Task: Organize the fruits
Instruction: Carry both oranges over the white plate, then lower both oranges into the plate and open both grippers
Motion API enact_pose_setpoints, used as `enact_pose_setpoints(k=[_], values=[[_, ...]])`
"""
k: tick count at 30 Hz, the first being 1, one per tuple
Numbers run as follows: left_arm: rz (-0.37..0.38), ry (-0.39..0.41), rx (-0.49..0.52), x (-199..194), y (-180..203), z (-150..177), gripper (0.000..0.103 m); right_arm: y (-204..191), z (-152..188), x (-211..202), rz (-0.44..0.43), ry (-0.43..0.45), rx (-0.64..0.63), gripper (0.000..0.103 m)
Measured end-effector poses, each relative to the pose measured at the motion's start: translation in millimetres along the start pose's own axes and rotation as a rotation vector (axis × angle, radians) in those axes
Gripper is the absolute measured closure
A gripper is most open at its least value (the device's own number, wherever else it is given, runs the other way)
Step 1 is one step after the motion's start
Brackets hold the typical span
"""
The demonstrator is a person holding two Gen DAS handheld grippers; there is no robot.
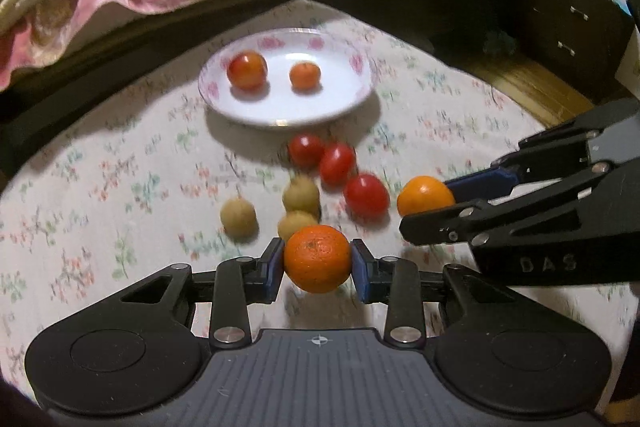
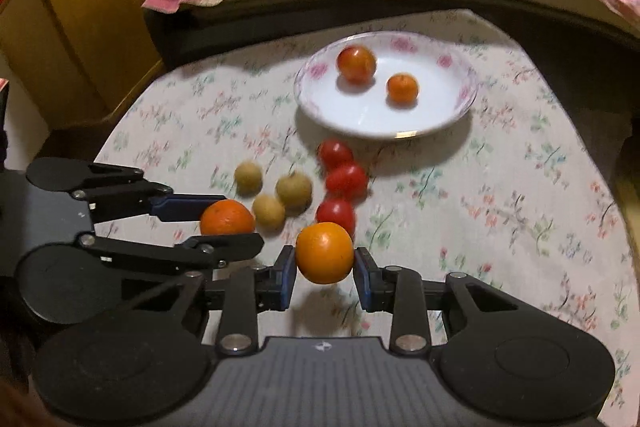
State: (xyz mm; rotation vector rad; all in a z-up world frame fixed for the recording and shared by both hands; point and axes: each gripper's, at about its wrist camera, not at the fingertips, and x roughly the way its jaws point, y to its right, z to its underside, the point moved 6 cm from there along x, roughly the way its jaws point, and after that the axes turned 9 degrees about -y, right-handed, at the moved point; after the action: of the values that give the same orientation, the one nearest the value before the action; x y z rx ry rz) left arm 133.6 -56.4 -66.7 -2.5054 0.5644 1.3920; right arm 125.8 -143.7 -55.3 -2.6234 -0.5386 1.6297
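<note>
One orange (image 1: 318, 259) clamped between the left gripper (image 1: 318, 265) pads, a second orange (image 2: 325, 253) gripped by the right gripper (image 2: 325, 273), both raised above the tablecloth (image 1: 100, 187), plate (image 1: 280, 115) beyond.

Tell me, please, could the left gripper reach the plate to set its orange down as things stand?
Probably yes: the left gripper, shut on its orange, faces the plate, whose front is bare. Tomatoes lie between, so it must pass above them.

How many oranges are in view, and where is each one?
3: one orange clamped in the left gripper, one in the right gripper, and a smaller one on the plate. None looks hidden.
</note>
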Motion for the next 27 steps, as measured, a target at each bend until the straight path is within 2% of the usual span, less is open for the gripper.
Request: enact_pose_setpoints(k=[16,27], values=[[-0.055,0.078,-0.053,17.8,-28.7,-71.6,0.061,31.2,-70.7,11.7,0.045,0.092,0.064,0.069],[-0.053,0.079,-0.066,43.0,-36.2,-91.8,0.062,52.4,-91.3,31.5,0.071,0.1,0.085,0.069]])
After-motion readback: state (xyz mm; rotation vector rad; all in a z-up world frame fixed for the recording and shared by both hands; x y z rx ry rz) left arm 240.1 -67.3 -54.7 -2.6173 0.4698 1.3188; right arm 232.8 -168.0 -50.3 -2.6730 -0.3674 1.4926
